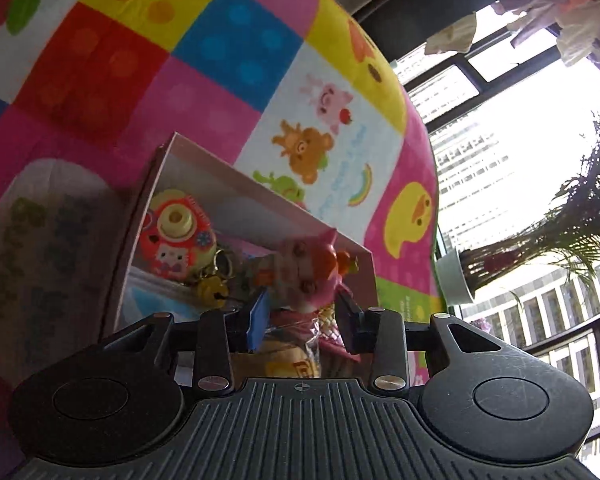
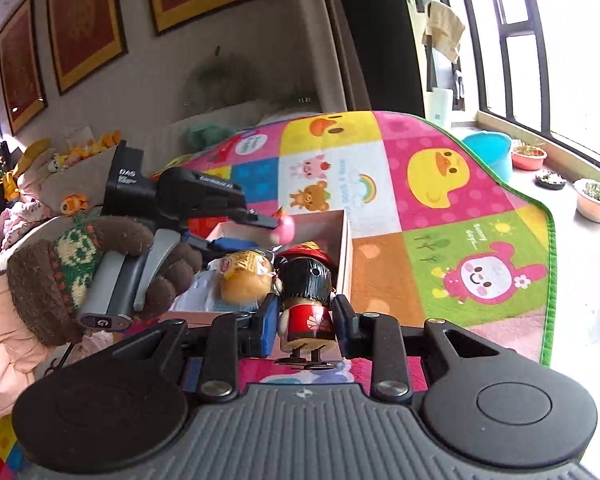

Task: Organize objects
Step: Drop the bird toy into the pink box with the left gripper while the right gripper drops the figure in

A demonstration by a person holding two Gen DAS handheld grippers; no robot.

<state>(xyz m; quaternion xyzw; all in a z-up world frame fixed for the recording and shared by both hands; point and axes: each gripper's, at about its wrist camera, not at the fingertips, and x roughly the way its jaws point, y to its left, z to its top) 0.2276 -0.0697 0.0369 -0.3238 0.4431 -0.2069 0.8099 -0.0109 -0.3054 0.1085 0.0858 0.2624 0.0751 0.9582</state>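
Observation:
My left gripper (image 1: 300,316) is shut on a pink fox-like figurine (image 1: 308,268) and holds it over the pink cardboard box (image 1: 156,184). The box holds a red toy camera (image 1: 176,236), a yellow bell (image 1: 210,290) and a wrapped bun (image 2: 246,280). My right gripper (image 2: 306,320) is shut on a small wind-up doll (image 2: 308,304) with black hair and a red body, at the box's near edge. In the right wrist view the left gripper (image 2: 204,200) reaches over the box (image 2: 346,248), the pink figurine (image 2: 284,226) at its tip.
The box sits on a colourful cartoon play mat (image 2: 440,200). Plush toys (image 2: 40,184) lie at the left. A blue basin (image 2: 490,152) and plant pots (image 2: 598,198) stand along the window sill. A potted plant (image 1: 460,280) is by the window.

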